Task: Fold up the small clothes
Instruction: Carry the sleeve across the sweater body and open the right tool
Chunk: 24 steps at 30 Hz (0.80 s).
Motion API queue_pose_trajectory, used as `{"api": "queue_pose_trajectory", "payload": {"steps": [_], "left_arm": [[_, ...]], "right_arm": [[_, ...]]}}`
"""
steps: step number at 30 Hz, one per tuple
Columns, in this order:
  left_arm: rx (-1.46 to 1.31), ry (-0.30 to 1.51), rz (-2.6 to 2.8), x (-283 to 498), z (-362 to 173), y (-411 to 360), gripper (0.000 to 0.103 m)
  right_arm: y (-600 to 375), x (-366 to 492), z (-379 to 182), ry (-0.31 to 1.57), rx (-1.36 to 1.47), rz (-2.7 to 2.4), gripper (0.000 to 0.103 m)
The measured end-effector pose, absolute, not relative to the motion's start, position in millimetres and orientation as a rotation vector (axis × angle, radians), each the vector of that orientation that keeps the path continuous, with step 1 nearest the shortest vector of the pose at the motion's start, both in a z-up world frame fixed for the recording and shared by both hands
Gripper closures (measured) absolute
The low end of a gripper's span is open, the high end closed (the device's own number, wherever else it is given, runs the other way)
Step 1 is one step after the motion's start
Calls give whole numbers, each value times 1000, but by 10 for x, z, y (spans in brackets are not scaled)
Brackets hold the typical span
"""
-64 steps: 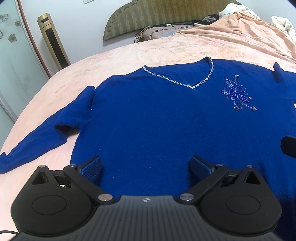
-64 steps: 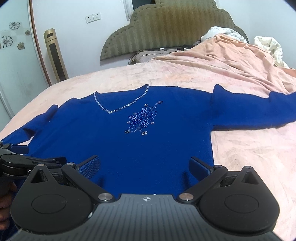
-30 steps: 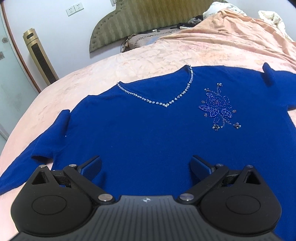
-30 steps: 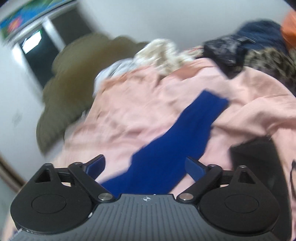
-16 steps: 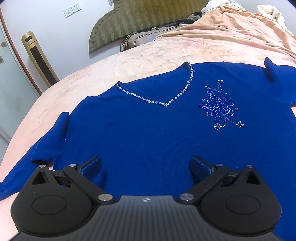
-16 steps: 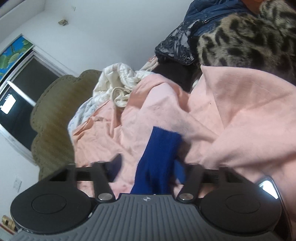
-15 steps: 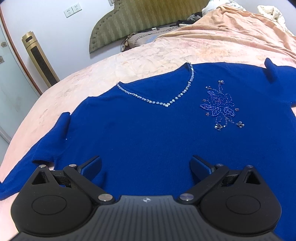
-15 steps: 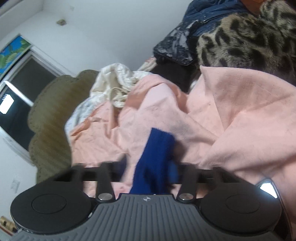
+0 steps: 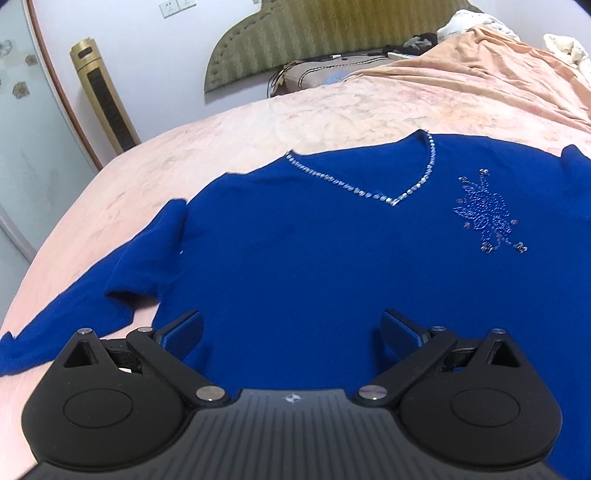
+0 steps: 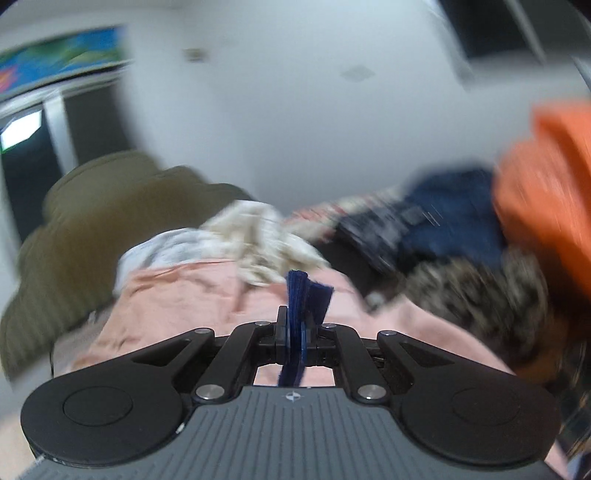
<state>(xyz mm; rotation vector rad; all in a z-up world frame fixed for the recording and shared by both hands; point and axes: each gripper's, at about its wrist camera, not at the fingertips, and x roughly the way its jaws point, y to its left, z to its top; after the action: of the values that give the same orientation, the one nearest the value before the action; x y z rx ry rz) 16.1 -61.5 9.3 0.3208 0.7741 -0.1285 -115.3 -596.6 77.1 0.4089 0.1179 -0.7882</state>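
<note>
From my left tool I look down on a blue sweater spread flat, front up, on a bed covered in a pale pink sheet. The sweater has a V neck edged with small clear stones and a beaded flower on the chest. One sleeve trails off towards the lower left of this view, creased near the shoulder. My left tool hangs over the sweater's lower part with its jaws spread wide and nothing between them.

My right tool is clamped tight on a bunched strip of the same blue cloth, which sticks up past the fingertips. This view is blurred. Beyond the tool I make out pink bedding, a cream cloth, a leopard-print item, dark blue fabric and something orange at the right edge.

Behind the bed stand an olive headboard and a gold tower unit against the wall
</note>
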Motion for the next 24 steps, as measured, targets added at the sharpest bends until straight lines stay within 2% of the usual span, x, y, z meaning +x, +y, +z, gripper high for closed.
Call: {"api": "queue_pose_trajectory", "payload": {"steps": [5,10,19,24], "left_arm": [[306,770,-110,150,121,-373,0],[291,766,-86,131,141,-87,0],[248,796,-11,144,79,426,0],[205,820,20,182,21,671,0]], "right_arm": [[-4890,-639,1079,147,221,-529,93],[-3661,-66,1129,180,74,-261,93],[-1896,835,614,352,33,24,94],[-1120,1049,283,433,-57,88,94]]}}
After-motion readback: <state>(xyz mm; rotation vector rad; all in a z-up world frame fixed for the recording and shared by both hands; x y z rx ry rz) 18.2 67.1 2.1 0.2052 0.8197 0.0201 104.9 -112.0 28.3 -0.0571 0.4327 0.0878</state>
